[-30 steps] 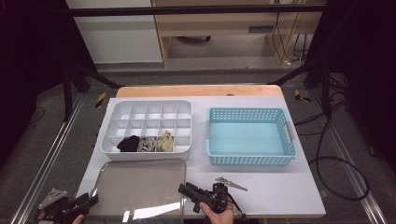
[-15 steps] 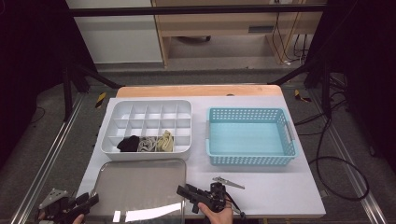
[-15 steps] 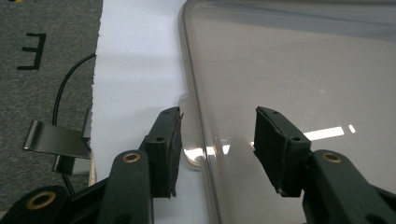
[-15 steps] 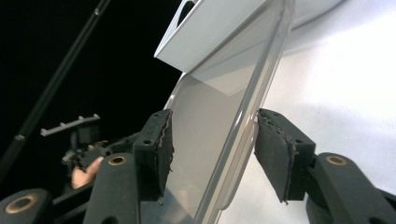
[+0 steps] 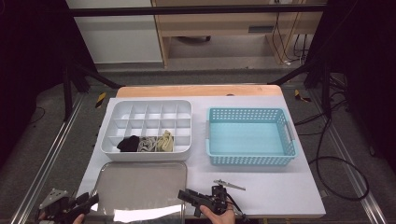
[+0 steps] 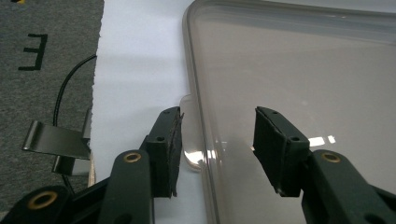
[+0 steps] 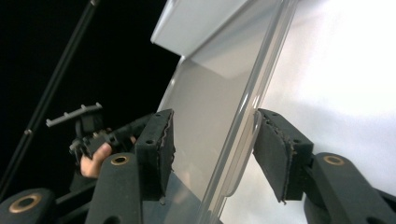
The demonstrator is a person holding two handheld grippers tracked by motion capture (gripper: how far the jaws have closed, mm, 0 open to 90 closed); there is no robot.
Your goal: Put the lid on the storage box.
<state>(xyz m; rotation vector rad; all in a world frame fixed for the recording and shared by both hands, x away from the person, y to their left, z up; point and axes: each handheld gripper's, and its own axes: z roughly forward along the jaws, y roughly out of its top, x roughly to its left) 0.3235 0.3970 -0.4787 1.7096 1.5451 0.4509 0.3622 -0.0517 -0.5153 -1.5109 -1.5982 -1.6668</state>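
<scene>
- Clear rectangular plastic lid (image 5: 140,186) lies flat on the white worktop (image 5: 280,186), just before the white divided organiser (image 5: 147,127).
- My left gripper (image 6: 217,149) and right gripper (image 7: 212,154): jaws apart, straddling its side rims, the right's having just been opening.
- Next, I'd pinch both rims and lift evenly.

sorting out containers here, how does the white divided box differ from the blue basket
The white divided box is split into many small compartments; the blue basket is one open space. The box has solid walls, while the basket's walls are full of holes. The box holds three bundles of cloth in its front row; the basket has nothing in it. Both are rectangular, open-topped and sit side by side on the table.
</scene>
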